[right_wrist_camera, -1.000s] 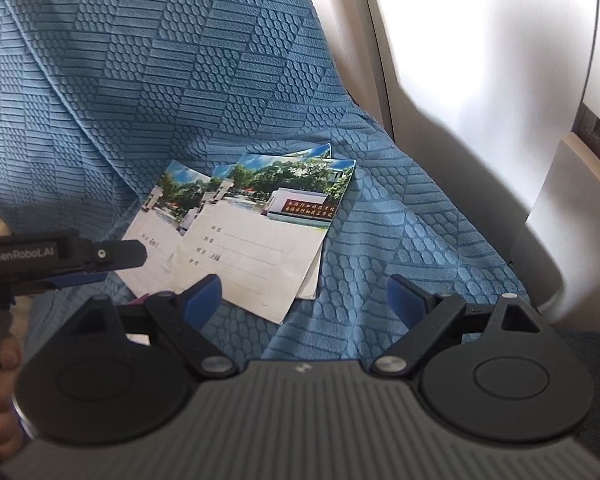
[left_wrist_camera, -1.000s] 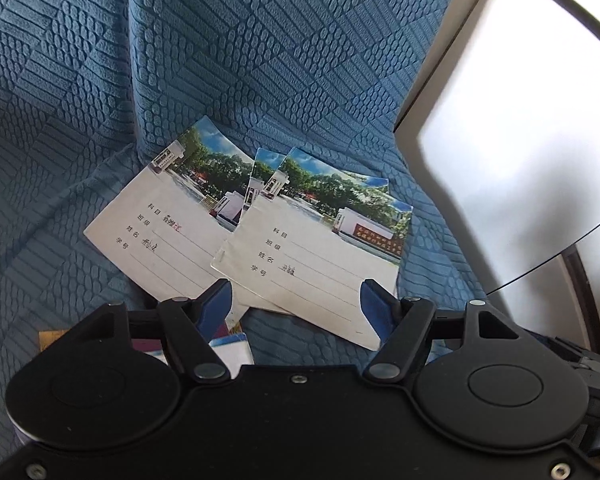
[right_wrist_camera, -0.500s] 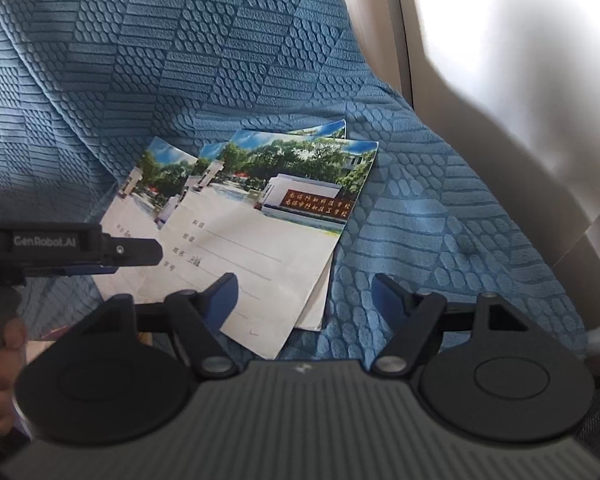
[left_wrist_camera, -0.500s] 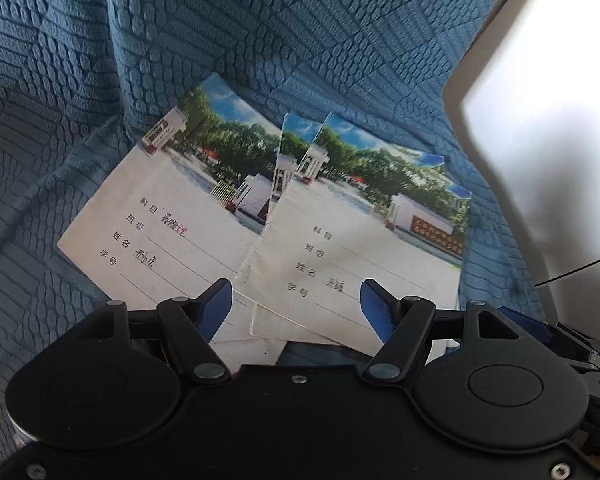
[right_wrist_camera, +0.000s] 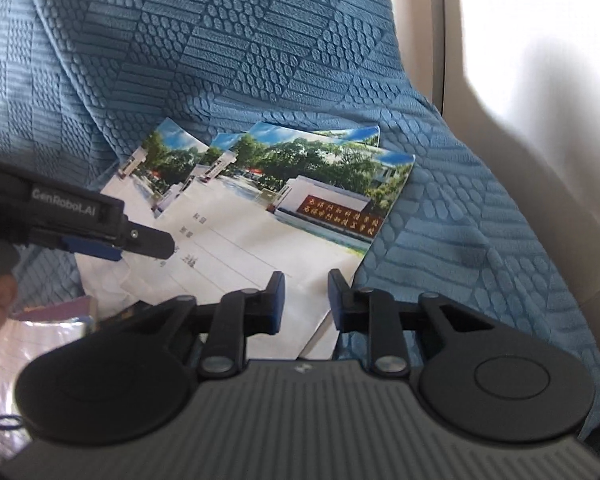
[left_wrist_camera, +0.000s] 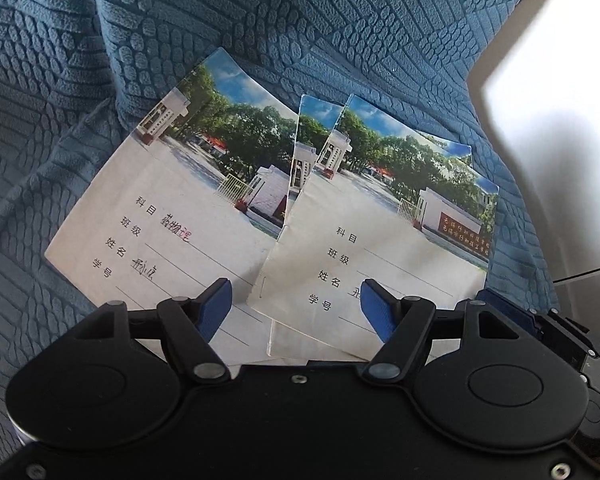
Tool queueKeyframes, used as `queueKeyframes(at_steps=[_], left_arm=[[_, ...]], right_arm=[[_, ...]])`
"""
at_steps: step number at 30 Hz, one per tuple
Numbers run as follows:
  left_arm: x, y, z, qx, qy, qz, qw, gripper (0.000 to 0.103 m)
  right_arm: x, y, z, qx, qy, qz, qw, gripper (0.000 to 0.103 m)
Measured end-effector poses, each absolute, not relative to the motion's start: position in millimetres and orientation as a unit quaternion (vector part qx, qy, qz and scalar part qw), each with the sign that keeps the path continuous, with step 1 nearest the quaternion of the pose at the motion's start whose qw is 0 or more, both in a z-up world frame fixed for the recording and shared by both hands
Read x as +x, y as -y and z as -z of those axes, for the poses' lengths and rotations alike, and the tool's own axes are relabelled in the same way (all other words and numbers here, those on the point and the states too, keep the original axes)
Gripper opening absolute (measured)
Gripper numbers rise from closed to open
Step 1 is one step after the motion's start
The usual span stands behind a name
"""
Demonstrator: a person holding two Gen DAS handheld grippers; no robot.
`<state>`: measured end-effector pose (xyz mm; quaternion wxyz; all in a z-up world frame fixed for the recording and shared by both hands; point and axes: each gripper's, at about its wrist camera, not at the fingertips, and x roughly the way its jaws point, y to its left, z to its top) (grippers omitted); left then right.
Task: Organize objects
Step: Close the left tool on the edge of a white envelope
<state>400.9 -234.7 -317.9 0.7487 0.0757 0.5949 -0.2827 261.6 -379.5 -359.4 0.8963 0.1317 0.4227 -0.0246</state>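
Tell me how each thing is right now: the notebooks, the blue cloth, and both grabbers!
Left photo-cover notebook: lying flat, closed, partly under the others.
Top photo-cover notebook: closed, overlapping the rest, near corner between the right gripper's pads.
Middle photo-cover notebook: mostly hidden, only an edge shows.
Textured blue fabric cover: wrinkled, under the notebooks.
Left gripper: open, over the notebooks.
Right gripper: closing, pads not yet pressing.

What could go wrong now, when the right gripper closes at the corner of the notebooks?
1. The right gripper is closing at the top notebook's corner; it may pinch only the cover and bend it.
2. The notebooks overlap loosely on soft blue fabric, so lifting one may drag the others.
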Motion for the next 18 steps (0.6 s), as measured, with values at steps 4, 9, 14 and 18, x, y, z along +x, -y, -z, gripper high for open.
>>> queueKeyframes(at_steps=[4, 9, 14, 18], left_arm=[[400.7, 238.2, 317.7, 0.075, -0.595, 0.288, 0.747, 0.069], [396.1, 241.9, 308.6, 0.075, -0.587, 0.297, 0.750, 0.068], [394.0, 237.4, 288.8, 0.050, -0.569, 0.321, 0.755, 0.068], [398.3, 233.2, 279.6, 0.007, -0.570, 0.354, 0.742, 0.068]], right_arm=[[260.0, 378.0, 360.0, 0.126, -0.420, 0.025, 0.899, 0.025], [258.5, 377.8, 362.2, 0.130, -0.413, 0.029, 0.901, 0.022], [258.7, 376.9, 362.8, 0.134, -0.409, 0.032, 0.902, 0.023], [258.0, 380.5, 363.1, 0.152, -0.405, 0.032, 0.901, 0.023]])
